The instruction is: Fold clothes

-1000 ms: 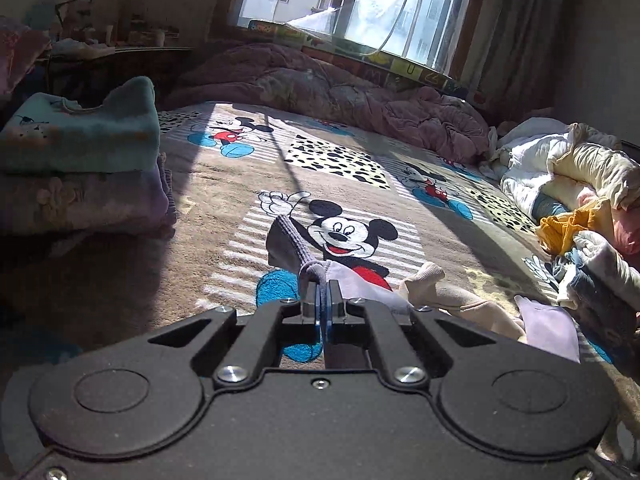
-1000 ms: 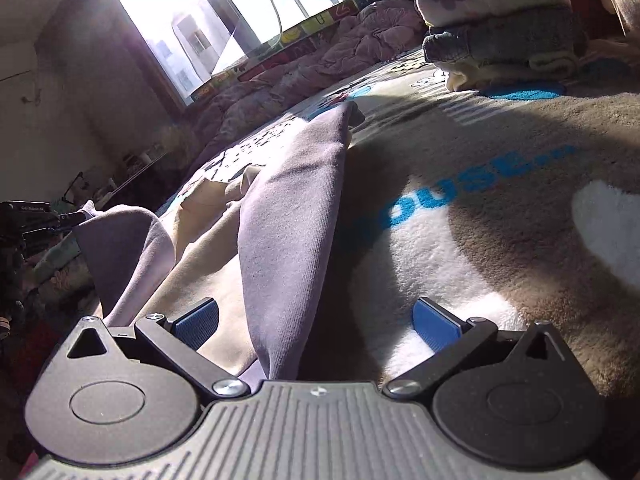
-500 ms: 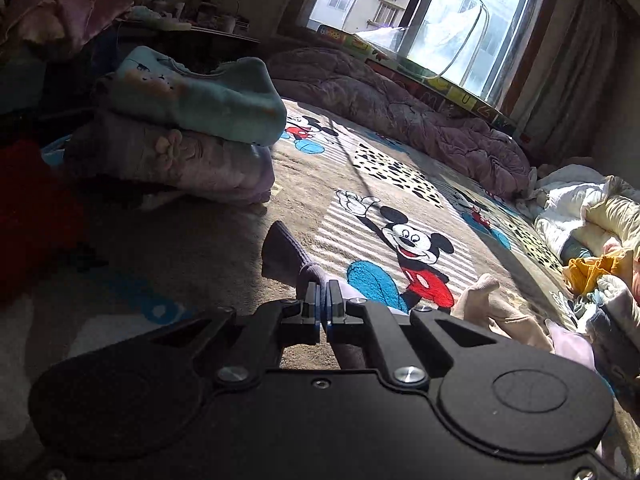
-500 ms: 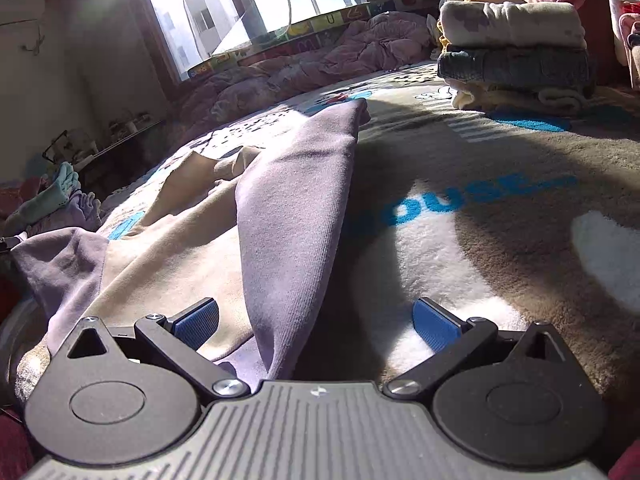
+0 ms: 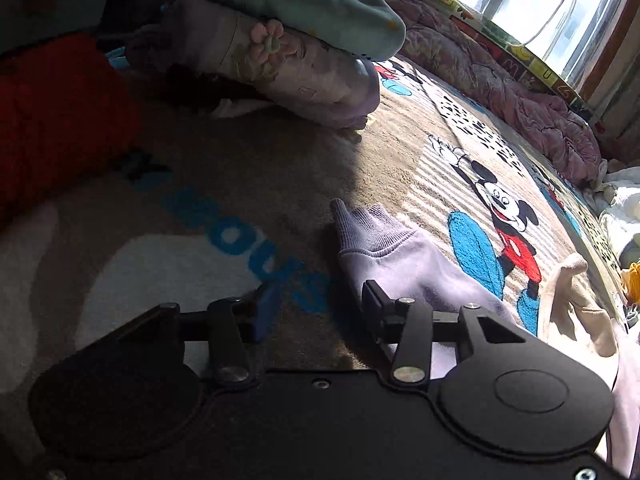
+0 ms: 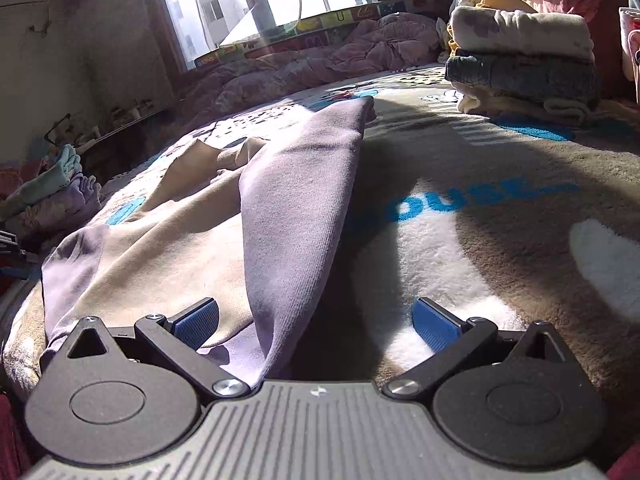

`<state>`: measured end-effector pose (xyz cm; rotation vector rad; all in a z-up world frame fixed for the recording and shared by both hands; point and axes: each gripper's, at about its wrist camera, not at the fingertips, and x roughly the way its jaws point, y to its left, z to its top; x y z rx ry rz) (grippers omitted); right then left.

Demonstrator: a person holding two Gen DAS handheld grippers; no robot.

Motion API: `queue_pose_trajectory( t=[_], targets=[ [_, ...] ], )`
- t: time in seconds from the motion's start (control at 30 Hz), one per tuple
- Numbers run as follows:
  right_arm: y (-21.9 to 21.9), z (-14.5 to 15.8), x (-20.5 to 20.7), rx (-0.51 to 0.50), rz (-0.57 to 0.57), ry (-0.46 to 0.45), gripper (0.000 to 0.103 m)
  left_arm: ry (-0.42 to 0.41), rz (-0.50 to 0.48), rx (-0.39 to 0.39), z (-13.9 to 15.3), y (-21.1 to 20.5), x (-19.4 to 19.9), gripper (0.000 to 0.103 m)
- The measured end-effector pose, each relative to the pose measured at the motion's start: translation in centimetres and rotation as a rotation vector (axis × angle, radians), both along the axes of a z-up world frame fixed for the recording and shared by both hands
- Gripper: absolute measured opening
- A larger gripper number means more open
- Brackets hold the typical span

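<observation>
A lilac and cream sweatshirt lies spread on the cartoon-mouse blanket. In the left wrist view its lilac sleeve with a ribbed cuff rests on the blanket, just ahead of my left gripper. That gripper's jaws are opening; the sleeve lies beside the right finger and nothing is pressed between the pads. In the right wrist view a long lilac fold of the sweatshirt runs away from my right gripper, which stands wide open over it. The cream body lies to the left.
Folded clothes are stacked at the left and another folded stack stands at the far right. A red garment lies near the left edge. A rumpled pink quilt runs under the window, with unfolded clothes at the right.
My left gripper swung left and down with the lilac sleeve pinched, laid the cuff on the blanket, and its jaws have parted off it. The right gripper stayed open and rolled slightly.
</observation>
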<state>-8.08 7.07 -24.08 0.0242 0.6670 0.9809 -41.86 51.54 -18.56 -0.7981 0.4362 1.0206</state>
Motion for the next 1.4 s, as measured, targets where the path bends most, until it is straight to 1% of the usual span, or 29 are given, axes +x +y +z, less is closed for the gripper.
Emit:
queue_pose_trajectory(
  t=[0.03, 0.17, 0.27, 0.33, 0.37, 0.4, 0.47, 0.5, 0.57, 0.63, 0.67, 0.7, 0.73, 0.77, 0.8, 0.83, 0.87, 0.93, 0.97, 1.03, 1.13, 1.2, 1.3, 1.37, 1.4],
  targets=[
    [0.0, 0.0, 0.0, 0.001, -0.001, 0.001, 0.103, -0.033, 0.009, -0.007, -0.3, -0.1, -0.4, 0.046],
    [0.0, -0.1, 0.0, -0.005, 0.000, -0.008, 0.103, -0.120, 0.054, -0.048, -0.9, 0.9, -0.7, 0.050],
    [0.2, -0.1, -0.3, -0.020, -0.002, -0.024, 0.103, -0.147, 0.068, -0.057, -1.2, 1.8, -0.2, 0.050],
    [0.2, -0.1, -0.4, -0.022, -0.004, -0.027, 0.103, -0.136, 0.058, -0.043, -1.3, 2.0, 0.5, 0.047],
    [0.2, -0.1, -0.4, -0.022, -0.005, -0.027, 0.103, -0.127, 0.048, -0.033, -1.3, 2.1, 0.8, 0.028],
    [0.2, -0.1, -0.4, -0.022, -0.006, -0.027, 0.103, -0.113, 0.041, -0.005, -0.9, 2.0, 0.9, 0.005],
    [0.3, 0.0, -0.4, -0.023, -0.008, -0.026, 0.103, -0.086, 0.028, 0.052, -0.1, 1.8, 1.1, 0.005],
    [0.3, 0.0, -0.4, -0.023, -0.008, -0.025, 0.103, -0.106, 0.035, 0.107, 0.7, 1.4, 0.6, 0.005],
    [0.3, 0.0, -0.4, -0.025, -0.006, -0.024, 0.103, -0.097, 0.044, 0.118, 0.7, 1.5, 0.2, 0.006],
    [0.3, 0.0, -0.3, -0.027, 0.000, -0.024, 0.103, -0.086, 0.052, 0.128, 0.6, 1.7, -0.2, 0.011],
    [0.3, 0.0, -0.3, -0.027, 0.002, -0.024, 0.103, -0.030, 0.046, 0.073, -0.6, 2.3, 0.2, 0.017],
    [0.2, 0.0, -0.3, -0.026, 0.004, -0.024, 0.103, 0.024, 0.039, 0.019, -1.7, 2.9, 0.6, 0.027],
    [0.2, 0.1, -0.3, -0.026, 0.007, -0.024, 0.103, 0.012, 0.047, 0.028, -1.5, 2.7, 0.3, 0.028],
    [0.2, 0.1, -0.3, -0.026, 0.009, -0.024, 0.103, -0.001, 0.055, 0.037, -1.3, 2.5, 0.1, 0.033],
    [0.1, 0.1, -0.3, -0.026, 0.011, -0.024, 0.103, 0.001, 0.073, 0.046, -0.8, 2.2, 0.0, 0.042],
    [0.1, 0.1, -0.3, -0.026, 0.013, -0.024, 0.103, 0.014, 0.091, 0.074, -0.3, 1.6, 0.0, 0.046],
    [0.0, 0.1, -0.3, -0.026, 0.016, -0.023, 0.103, 0.027, 0.108, 0.101, 0.2, 1.1, 0.1, 0.047],
    [0.0, 0.1, -0.3, -0.025, 0.020, -0.023, 0.103, 0.005, 0.102, 0.131, 1.0, -0.1, 0.4, 0.047],
    [-0.1, 0.2, -0.3, -0.025, 0.022, -0.023, 0.103, -0.017, 0.084, 0.138, 1.3, -0.7, 0.7, 0.046],
    [-0.1, 0.2, -0.2, -0.025, 0.027, -0.023, 0.103, -0.058, 0.003, 0.141, 1.6, -2.3, 1.6, 0.045],
    [-0.2, 0.2, -0.2, -0.024, 0.031, -0.021, 0.102, -0.055, -0.114, 0.131, 1.7, -5.3, 4.2, 0.045],
    [-0.3, 0.2, -0.1, -0.026, 0.026, -0.021, 0.099, -0.036, -0.231, 0.158, 1.4, -9.0, 6.0, 0.045],
    [-0.1, 0.2, -0.5, -0.050, 0.025, -0.046, 0.097, 0.117, -0.384, 0.199, -0.3, -13.6, 8.6, 0.045],
    [0.1, 0.2, -0.7, -0.068, 0.026, -0.064, 0.097, 0.288, -0.479, 0.280, -1.9, -16.9, 10.1, 0.045],
    [0.1, 0.2, -0.8, -0.076, 0.024, -0.071, 0.097, 0.327, -0.501, 0.299, -1.8, -17.7, 10.2, 0.045]
  ],
)
